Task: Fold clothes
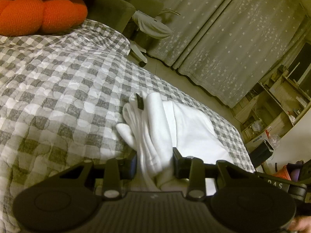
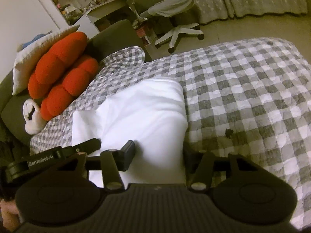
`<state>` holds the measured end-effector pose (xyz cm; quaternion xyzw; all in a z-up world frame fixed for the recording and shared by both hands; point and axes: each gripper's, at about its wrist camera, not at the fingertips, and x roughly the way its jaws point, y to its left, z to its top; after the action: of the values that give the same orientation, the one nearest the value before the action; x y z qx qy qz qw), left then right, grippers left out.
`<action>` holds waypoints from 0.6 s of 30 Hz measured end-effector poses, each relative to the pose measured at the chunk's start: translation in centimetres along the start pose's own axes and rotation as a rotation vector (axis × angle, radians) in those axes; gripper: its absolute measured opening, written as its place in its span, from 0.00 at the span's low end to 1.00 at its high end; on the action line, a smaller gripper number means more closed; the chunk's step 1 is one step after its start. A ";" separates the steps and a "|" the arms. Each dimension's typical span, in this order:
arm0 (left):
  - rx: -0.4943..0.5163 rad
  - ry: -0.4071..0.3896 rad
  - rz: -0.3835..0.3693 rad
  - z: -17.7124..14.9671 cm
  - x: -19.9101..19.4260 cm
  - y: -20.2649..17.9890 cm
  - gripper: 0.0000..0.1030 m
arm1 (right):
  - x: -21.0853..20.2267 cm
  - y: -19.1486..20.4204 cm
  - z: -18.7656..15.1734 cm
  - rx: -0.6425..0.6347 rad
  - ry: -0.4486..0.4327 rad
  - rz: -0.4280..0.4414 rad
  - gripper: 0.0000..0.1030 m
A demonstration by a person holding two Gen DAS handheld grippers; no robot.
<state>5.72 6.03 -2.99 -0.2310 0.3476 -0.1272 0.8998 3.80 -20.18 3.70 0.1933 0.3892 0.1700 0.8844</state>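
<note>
The white garment (image 1: 186, 128) is lying partly folded on the bed, on the grey-and-white checked quilt (image 1: 64, 81), close to the quilt's edge toward the floor.

In the left wrist view, the left gripper (image 1: 155, 161) is pinching a bunched, layered part of the garment between its two fingers (image 1: 179, 163); the cloth is filling the gap and rising in folds ahead of them. A small dark tag (image 1: 140, 101) is showing at the far end of the bunch. The flatter part of the garment is spreading to the right of the gripped folds.

In the right wrist view, the right gripper (image 2: 158, 155) is sitting with its fingers (image 2: 129, 154) spread on either side of a broad white fold of the garment (image 2: 136, 112). The left finger is lying against the cloth; the right finger is mostly hidden behind the fabric's edge, so I cannot tell whether the pads are pressing on it. The other gripper's dark body is showing at the left edge of this view.

Orange cushions (image 2: 62, 73) are sitting at the head of the bed, with a white pillow (image 2: 29, 66) behind them. A white swivel chair (image 2: 175, 21) is standing on the floor beyond the bed, near the flower-patterned curtains (image 1: 233, 38). A cluttered shelf unit (image 1: 276, 106) is standing beside the curtains.
</note>
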 end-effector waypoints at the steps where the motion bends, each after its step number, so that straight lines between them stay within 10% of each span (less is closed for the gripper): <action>1: 0.000 0.000 0.001 0.0 0.0 0.0 0.35 | 0.1 0.0 0.0 0.000 0.001 0.002 0.56; 18: 0.019 -0.010 0.014 0.1 -0.2 -0.3 0.35 | 0.0 -0.2 0.1 0.007 -0.008 0.005 0.50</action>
<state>5.66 5.89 -2.69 -0.2206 0.3436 -0.1231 0.9045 3.92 -20.36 3.70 0.1980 0.3857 0.1698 0.8850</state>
